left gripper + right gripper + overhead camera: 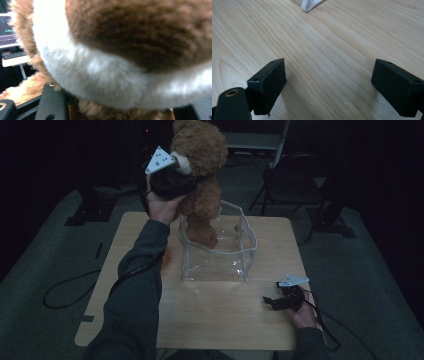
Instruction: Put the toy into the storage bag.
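A brown teddy bear [202, 180] hangs upright above a clear plastic bag [220, 245] that stands open on the wooden table [220, 315]; the bear's feet dip into the bag's mouth. My left gripper [172, 180], raised at the back left, is shut on the bear near its neck. Brown and white fur [120, 62] presses right up against that gripper's camera, over its black jaws. Near the table's front right, my right gripper [272, 301] rests low over the wood with its jaws [329, 82] spread wide and nothing between them.
A folding chair [290, 180] stands behind the table on the dark floor. Cables [65, 290] loop on the floor at the left. A white corner of the bag [309, 5] lies just ahead of the right gripper.
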`<state>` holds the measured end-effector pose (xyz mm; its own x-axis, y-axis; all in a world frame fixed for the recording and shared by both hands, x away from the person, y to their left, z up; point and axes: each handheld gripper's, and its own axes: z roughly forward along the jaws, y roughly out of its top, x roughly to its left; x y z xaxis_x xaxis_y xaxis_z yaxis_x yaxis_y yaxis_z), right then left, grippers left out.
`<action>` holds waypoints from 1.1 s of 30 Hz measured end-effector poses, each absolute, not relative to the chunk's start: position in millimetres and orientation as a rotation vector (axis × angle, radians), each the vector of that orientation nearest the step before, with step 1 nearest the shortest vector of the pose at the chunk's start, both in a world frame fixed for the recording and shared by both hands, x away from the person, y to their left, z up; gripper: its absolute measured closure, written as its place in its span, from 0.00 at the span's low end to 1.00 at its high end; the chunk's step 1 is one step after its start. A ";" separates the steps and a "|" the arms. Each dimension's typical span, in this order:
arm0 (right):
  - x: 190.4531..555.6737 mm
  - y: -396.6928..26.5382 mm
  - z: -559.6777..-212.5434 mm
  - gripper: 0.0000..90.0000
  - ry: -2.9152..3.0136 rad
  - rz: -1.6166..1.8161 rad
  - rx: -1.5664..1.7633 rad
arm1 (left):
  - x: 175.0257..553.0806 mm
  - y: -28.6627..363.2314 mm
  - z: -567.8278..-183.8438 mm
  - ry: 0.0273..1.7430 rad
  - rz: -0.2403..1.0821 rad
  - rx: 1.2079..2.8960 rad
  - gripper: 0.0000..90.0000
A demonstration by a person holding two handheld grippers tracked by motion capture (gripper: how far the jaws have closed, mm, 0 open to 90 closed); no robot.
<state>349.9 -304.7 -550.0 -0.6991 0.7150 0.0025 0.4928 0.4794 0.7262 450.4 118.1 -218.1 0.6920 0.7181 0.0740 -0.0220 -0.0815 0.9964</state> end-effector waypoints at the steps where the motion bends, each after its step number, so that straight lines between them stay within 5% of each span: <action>1: 349.9 -304.7 -550.0 0.13 2.429 1.047 1.024 | 451.2 116.0 -217.7 0.589 0.681 1.550 0.44; 33: 349.9 -304.8 -550.1 0.13 2.430 1.047 1.023 | 459.8 85.6 -223.5 0.519 0.626 1.565 0.43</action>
<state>349.9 -304.8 -550.1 -0.6997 0.7144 0.0032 0.4930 0.4796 0.7259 459.8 85.6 -223.5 0.7466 0.6596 0.0866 -0.0375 -0.0882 0.9954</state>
